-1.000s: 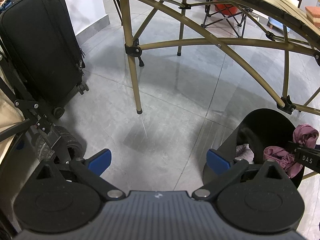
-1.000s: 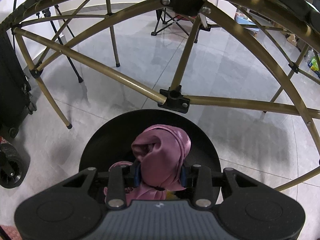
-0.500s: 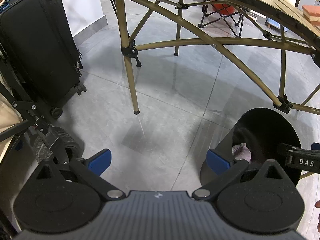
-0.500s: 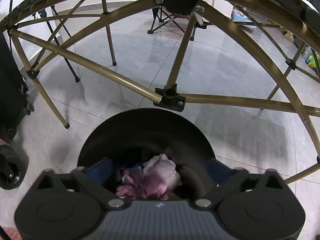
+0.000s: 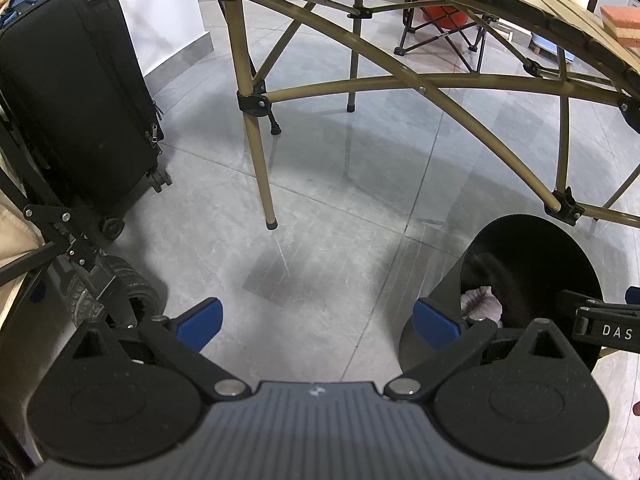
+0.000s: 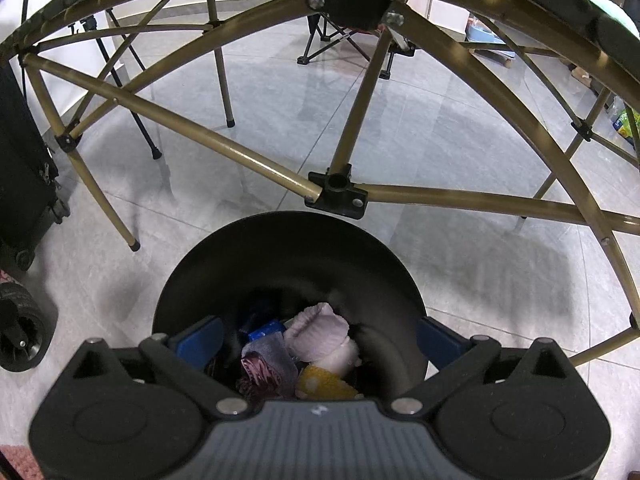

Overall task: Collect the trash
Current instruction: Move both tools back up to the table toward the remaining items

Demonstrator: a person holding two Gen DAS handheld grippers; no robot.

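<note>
A round black trash bin point(image 6: 288, 248) stands on the grey floor just under my right gripper point(image 6: 318, 340), whose blue pads are spread wide and open over its mouth. Inside lie a crumpled pink-purple cloth point(image 6: 264, 372), a pale pink wad point(image 6: 320, 334), a yellow piece point(image 6: 324, 386) and a blue scrap point(image 6: 264, 330). In the left wrist view the same bin point(image 5: 532, 248) sits at the lower right, with a pale wad point(image 5: 480, 302) showing inside. My left gripper point(image 5: 316, 322) hangs open over bare floor to the bin's left, holding nothing.
A folding table's tan metal legs and cross bars point(image 5: 256, 148) arch over the floor and pass just behind the bin point(image 6: 338, 192). A black suitcase point(image 5: 76, 92) and a cart wheel point(image 5: 120, 284) stand at the left. A folding chair point(image 5: 440, 28) is far back.
My right gripper opened and let go of the pink-purple cloth, which dropped into the bin. The left gripper stayed open and nearly still.
</note>
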